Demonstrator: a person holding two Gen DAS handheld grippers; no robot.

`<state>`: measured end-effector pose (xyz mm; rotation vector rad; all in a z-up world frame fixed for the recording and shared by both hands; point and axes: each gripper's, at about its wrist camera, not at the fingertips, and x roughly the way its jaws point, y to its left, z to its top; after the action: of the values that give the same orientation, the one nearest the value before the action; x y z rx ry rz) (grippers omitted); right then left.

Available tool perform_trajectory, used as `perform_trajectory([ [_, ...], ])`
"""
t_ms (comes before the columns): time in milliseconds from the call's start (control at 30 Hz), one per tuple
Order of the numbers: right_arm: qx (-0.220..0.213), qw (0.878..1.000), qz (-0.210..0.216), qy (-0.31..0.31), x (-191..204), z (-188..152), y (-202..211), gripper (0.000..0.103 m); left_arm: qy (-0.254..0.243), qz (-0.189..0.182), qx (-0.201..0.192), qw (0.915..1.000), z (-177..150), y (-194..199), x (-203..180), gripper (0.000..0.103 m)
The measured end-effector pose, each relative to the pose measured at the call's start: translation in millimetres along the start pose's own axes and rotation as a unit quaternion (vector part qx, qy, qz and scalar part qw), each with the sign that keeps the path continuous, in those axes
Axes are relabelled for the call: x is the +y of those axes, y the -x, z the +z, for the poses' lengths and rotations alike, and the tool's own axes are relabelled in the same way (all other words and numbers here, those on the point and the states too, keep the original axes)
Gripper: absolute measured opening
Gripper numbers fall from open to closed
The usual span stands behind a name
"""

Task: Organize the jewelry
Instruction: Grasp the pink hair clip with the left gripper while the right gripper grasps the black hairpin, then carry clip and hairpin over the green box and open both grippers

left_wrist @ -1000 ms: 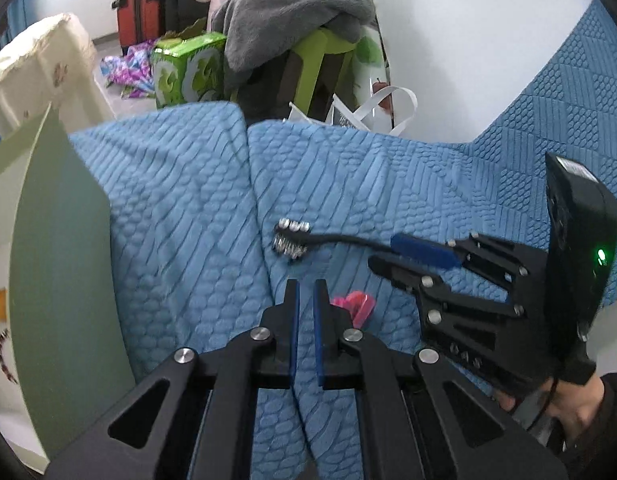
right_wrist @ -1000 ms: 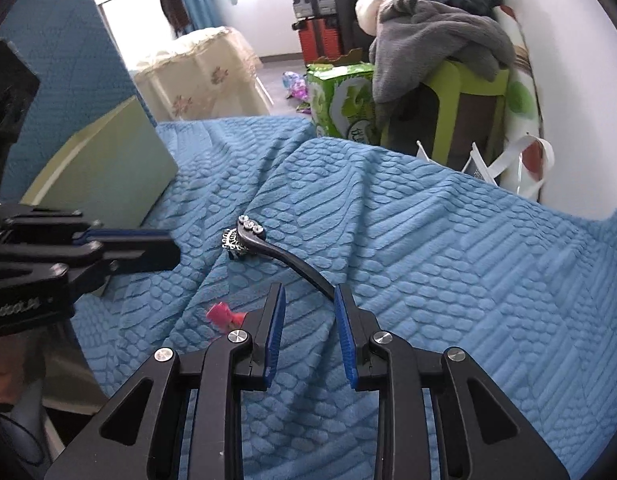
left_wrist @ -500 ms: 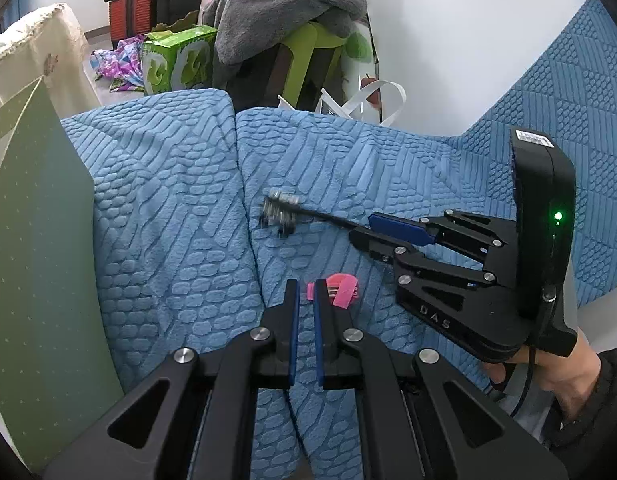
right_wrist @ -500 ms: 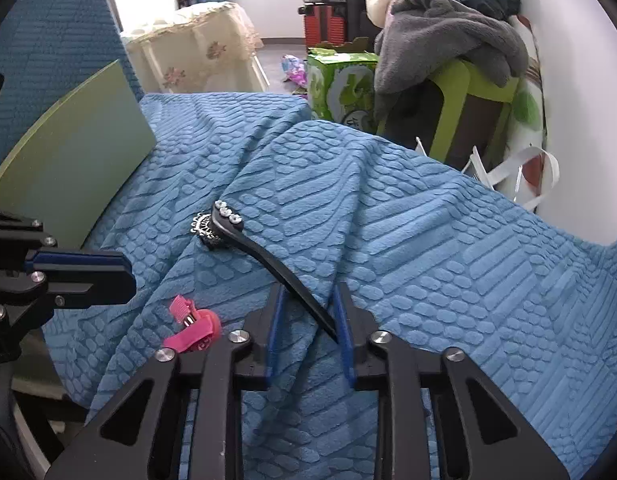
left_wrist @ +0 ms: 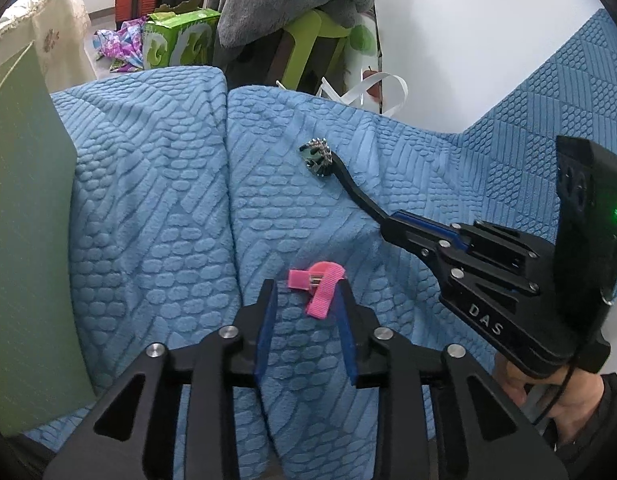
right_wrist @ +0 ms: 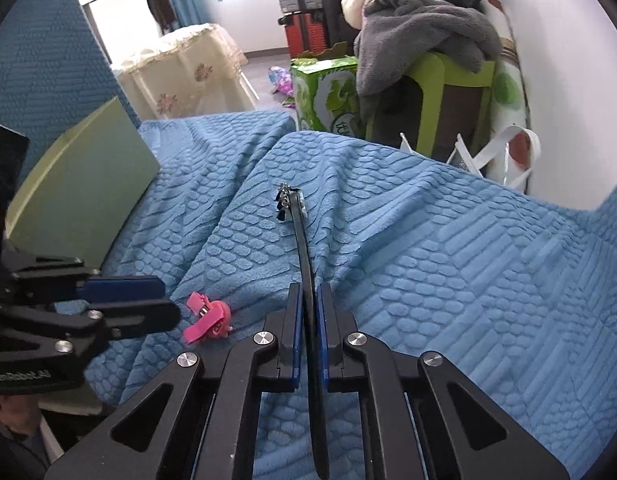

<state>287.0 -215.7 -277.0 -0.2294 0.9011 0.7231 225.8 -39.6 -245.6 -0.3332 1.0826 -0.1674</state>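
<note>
Blue textured sofa cover (left_wrist: 156, 208) underneath. Right tool (right_wrist: 306, 322) clamped on black headband (right_wrist: 304, 248); left tool (left_wrist: 304, 306) gaped around pink clip (left_wrist: 318, 282) at 12 o'clock. Best closed squarely across clip.

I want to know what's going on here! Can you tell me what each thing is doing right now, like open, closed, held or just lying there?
Left hand-held gripper: open, fingers either side of the pink clip.
Right hand-held gripper: shut on the black hair clip.
Long black hair clip with sparkly rhinestone end: held by its plain end.
Small pink ribbon hair clip: lying loose on the cover.
Textured blue sofa cover: spread out, creased.
</note>
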Motion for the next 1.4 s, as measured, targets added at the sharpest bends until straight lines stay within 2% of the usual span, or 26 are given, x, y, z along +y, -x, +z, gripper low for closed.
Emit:
perform_trajectory([
  [133, 0.004, 1.0, -0.005, -0.012, -2.9, -7.4, 9.3, 0.004, 0.007, -0.007, 0.003, 1.0, -3.2, -3.8, -6.4, 0.031],
  [433, 0.036, 0.998, -0.008, -0.049, -11.1, -33.9, 17.0, 0.004, 0.013, 0.014, 0.003, 0.9998, -2.0, -14.3, -20.2, 0.031],
  [600, 0.073, 0.993, 0.024, -0.088, -16.1, -52.9, 15.5, 0.005, 0.023, 0.03, -0.007, 0.9993, -0.4, -18.2, -22.1, 0.031],
  [733, 0.07, 0.994, 0.037, -0.079, -11.0, -51.7, 15.0, 0.006, 0.032, 0.041, -0.007, 0.9986, 0.5, -21.1, -20.4, 0.031],
  [967, 0.06, 0.997, 0.016, -0.051, -2.0, -47.2, 10.3, 0.007, 0.046, 0.039, -0.009, 0.9981, 2.1, -23.1, -14.9, 0.031],
  [1067, 0.055, 0.997, 0.015, -0.05, -1.5, -43.8, 8.0, 0.011, 0.048, 0.036, -0.011, 0.9981, 2.1, -21.5, -10.8, 0.031],
  [1167, 0.048, 0.998, 0.006, -0.04, 0.7, -41.8, 7.3, 0.021, 0.043, 0.039, -0.012, 0.9982, 2.3, -22.0, -11.8, 0.031],
  [1300, 0.043, 0.999, -0.001, -0.03, 4.9, -38.3, 3.8, 0.022, 0.036, 0.041, -0.016, 0.9984, 4.1, -24.5, -15.0, 0.031],
  [1400, 0.049, 0.999, -0.024, -0.003, 12.3, -34.8, -0.1, 0.021, 0.019, 0.051, -0.015, 0.9984, 8.1, -28.3, -20.7, 0.031],
])
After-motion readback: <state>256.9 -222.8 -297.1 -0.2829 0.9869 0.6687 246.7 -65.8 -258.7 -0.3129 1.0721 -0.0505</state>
